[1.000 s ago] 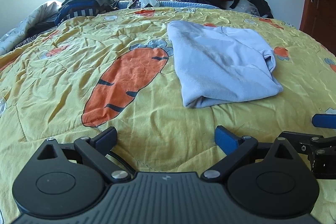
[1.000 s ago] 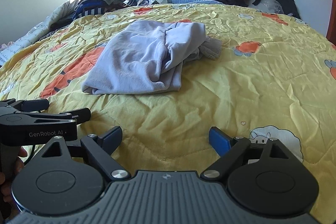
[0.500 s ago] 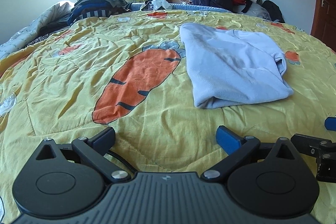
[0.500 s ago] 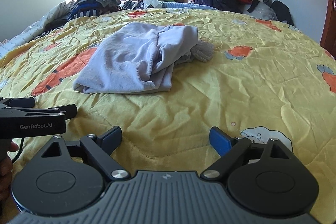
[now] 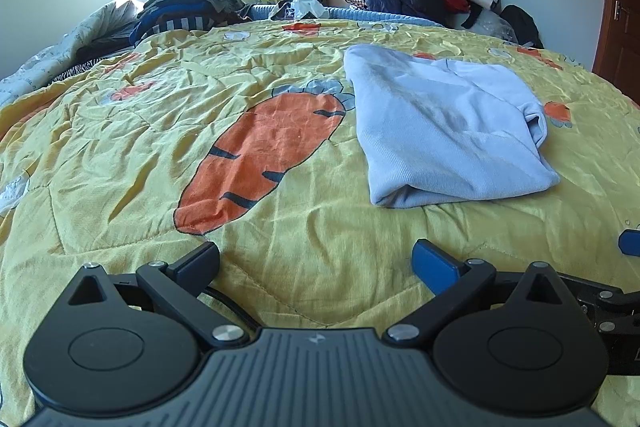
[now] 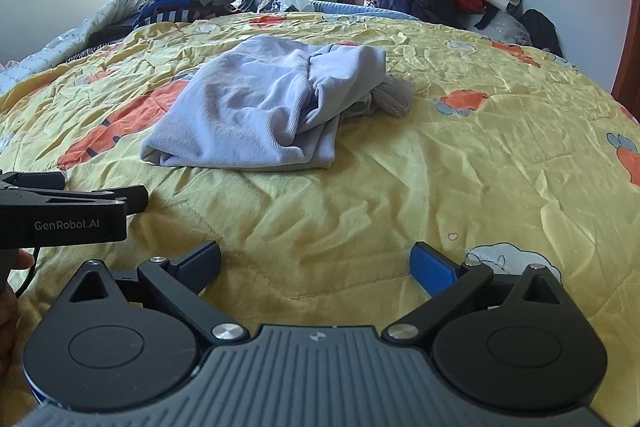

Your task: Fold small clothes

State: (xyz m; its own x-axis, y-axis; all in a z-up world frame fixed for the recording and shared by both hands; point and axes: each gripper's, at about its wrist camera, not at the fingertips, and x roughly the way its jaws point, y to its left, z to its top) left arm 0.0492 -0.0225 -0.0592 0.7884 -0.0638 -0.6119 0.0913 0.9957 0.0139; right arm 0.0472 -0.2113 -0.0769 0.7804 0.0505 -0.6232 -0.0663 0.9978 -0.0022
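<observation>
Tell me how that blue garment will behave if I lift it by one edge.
The garment will probably flop and unfold, since it lies in loose soft folds. It looks like light knit, so likely easy to lift. It may drag on the wrinkled quilt.

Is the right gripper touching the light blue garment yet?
Apart. The right wrist view shows bare quilt between the open right gripper and the garment.

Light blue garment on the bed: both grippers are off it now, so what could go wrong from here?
The light blue garment is only loosely folded, its right side bunched over a grey piece, so regrasping may undo it. The yellow quilt is wrinkled; the open right gripper, its jaws just widened, could pinch it too.
</observation>
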